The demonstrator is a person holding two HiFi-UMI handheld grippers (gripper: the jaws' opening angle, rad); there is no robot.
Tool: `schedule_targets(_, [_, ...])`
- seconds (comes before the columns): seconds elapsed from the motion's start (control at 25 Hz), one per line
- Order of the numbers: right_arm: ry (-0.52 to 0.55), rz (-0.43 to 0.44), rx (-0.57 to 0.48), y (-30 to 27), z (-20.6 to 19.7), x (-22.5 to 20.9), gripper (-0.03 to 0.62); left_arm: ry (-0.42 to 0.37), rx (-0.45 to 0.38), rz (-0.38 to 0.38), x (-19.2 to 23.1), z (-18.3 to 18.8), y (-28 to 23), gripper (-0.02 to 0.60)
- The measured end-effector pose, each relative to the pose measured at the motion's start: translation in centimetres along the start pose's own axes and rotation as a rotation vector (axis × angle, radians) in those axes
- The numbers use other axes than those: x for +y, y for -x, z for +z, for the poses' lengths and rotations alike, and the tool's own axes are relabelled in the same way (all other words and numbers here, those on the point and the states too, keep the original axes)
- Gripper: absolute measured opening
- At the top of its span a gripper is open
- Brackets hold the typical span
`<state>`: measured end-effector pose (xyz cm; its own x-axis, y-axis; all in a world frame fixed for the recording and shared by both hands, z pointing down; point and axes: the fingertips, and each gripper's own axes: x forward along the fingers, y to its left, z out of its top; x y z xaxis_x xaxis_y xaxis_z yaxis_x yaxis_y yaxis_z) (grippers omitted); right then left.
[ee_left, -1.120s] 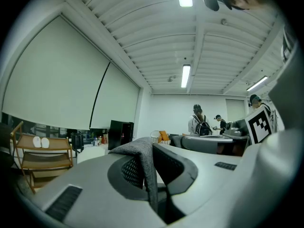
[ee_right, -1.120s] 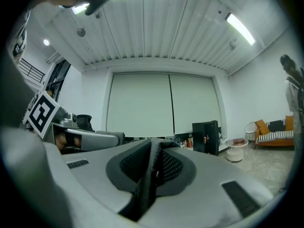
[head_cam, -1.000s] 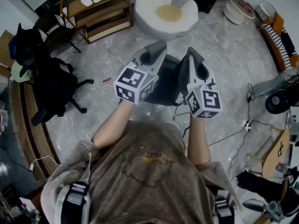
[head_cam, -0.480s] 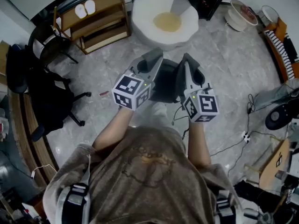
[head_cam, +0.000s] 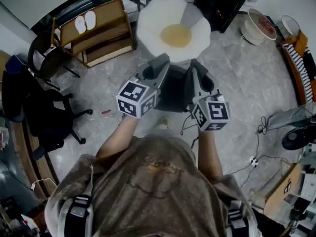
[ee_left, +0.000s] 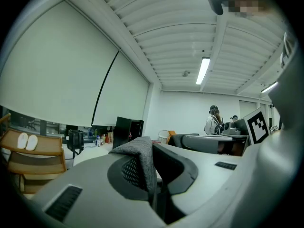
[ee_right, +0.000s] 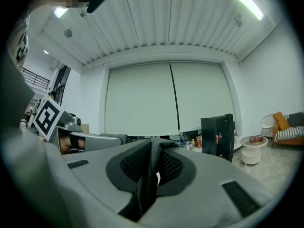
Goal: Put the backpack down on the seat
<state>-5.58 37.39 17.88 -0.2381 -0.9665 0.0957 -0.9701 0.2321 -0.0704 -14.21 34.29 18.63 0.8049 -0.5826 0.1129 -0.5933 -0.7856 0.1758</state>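
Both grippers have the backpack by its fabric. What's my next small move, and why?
Probably carry it a little forward before lowering. The dark grey backpack, pinched by the left gripper and the right gripper, hangs over the grey stone floor, just short of the round white seat with a tan cushion.

Mixed office and test-lab room, lounge corner included.
- Grey marble-look tiled floor (head_cam: 256,83); loose black cables (head_cam: 242,147), white power strip (head_cam: 254,161), brown cardboard box (head_cam: 279,191) lying on it.
- Black swivel office chairs (head_cam: 44,117) along curved wooden desk edge (head_cam: 29,147).
- Low wooden shelf unit (head_cam: 98,38), pair of white slippers (head_cam: 85,23) on top.
- White round armchair with yellow cushion (head_cam: 148,31); tall black cabinet (ee_right: 217,134); small round white side table (ee_right: 251,151).
- Wide pale roller blinds (ee_right: 166,99), ribbed white ceiling (ee_left: 180,37), strip lights (ee_left: 203,70).
- Standing person wearing head gear (ee_left: 212,122) in background.
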Motion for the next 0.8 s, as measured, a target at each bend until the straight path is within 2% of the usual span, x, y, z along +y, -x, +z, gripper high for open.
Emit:
schedule_targets(0.48, [-0.004, 0.068, 0.025, -9.0, 1.4, -7.2, 0.031, 0.026, -0.027, 0.026, 5.6, 2.1, -10.6, 0.029])
schedule_targets(0.8, [-0.006, 0.045, 0.050, -15.8, 0.3, -11.8, 0.031, 0.019, -0.007, 0.025, 9.9, 1.9, -17.5, 0.030])
